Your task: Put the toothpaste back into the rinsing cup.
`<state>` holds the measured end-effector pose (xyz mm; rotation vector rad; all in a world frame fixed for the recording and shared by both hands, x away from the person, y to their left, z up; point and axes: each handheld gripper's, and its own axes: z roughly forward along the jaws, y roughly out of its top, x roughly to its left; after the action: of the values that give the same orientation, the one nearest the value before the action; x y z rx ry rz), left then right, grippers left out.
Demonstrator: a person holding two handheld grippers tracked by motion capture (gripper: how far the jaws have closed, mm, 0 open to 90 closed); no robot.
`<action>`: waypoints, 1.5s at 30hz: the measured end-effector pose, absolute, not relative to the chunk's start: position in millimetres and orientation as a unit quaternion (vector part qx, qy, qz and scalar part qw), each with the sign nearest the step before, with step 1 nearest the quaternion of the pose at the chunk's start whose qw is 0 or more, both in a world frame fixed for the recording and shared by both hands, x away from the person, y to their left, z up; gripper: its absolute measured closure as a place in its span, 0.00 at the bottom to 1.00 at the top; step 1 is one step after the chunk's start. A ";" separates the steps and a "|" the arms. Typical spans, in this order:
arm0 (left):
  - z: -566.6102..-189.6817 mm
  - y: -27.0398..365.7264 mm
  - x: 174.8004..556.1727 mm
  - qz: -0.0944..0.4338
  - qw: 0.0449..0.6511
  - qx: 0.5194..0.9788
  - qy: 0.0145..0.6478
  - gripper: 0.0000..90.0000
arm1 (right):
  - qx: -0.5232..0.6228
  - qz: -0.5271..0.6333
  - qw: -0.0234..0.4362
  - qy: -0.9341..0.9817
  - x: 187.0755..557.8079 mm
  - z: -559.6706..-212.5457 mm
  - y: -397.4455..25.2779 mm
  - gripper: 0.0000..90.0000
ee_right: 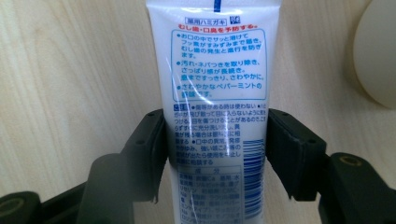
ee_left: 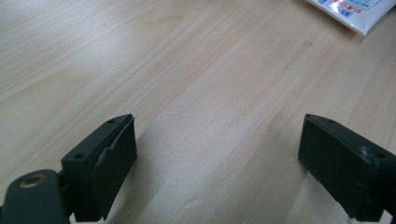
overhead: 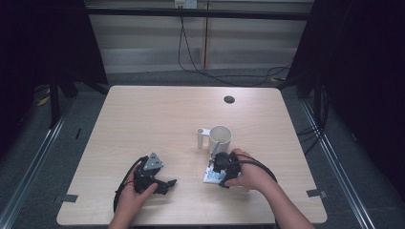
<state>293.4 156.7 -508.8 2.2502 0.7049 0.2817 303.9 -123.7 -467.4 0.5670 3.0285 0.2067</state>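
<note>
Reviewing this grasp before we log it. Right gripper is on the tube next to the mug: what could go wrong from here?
1. The right gripper pinches the soft toothpaste tube across its width; it may buckle or slip when lifted.
2. The mug stands just beyond the tube, so a careless lift or swing could knock it.
3. The left gripper is open over bare table, giving the tube no support if it sags.

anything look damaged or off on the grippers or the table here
One thing: in the left gripper view, the black rubber pad on the left gripper's near jaw looks ragged and is peeling away from its mount at the top edge. The white toothpaste tube, gripped by the right gripper, looks intact.
</note>
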 end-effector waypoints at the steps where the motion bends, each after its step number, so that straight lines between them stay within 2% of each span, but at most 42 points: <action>1: -508.8 156.7 293.4 0.110 0.374 0.879 0.275 0.13 | 0.184 0.067 0.027 0.980 303.9 -467.4 -123.7 0.46; 8: -508.7 155.7 294.5 0.107 0.373 0.880 0.275 0.12 | 0.195 0.062 0.019 0.979 305.2 -467.3 -122.7 0.51; 9: -508.7 155.8 294.5 0.107 0.373 0.880 0.275 0.12 | 0.197 0.063 0.020 0.978 305.2 -465.4 -122.8 0.62; 10: -508.7 155.8 294.5 0.107 0.373 0.880 0.275 0.12 | 0.197 0.063 0.020 0.978 305.2 -465.4 -122.8 0.62; 11: -508.7 155.7 294.6 0.108 0.373 0.880 0.275 0.12 | 0.213 0.072 0.015 0.974 306.3 -460.4 -125.6 0.72; 13: -508.8 155.7 294.6 0.108 0.373 0.880 0.275 0.12 | 0.222 0.086 0.009 0.971 306.5 -459.0 -130.2 0.74; 24: -508.8 155.5 294.7 0.107 0.373 0.879 0.276 0.12 | 0.216 0.137 0.015 0.967 295.7 -456.5 -146.7 0.75; 45: -508.8 155.5 294.7 0.107 0.373 0.879 0.276 0.12 | 0.214 0.219 0.020 0.952 288.5 -424.2 -170.6 0.75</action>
<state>294.7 155.5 -508.8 2.2516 0.7074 0.2747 288.5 -170.6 -424.2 0.6633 2.9527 0.6793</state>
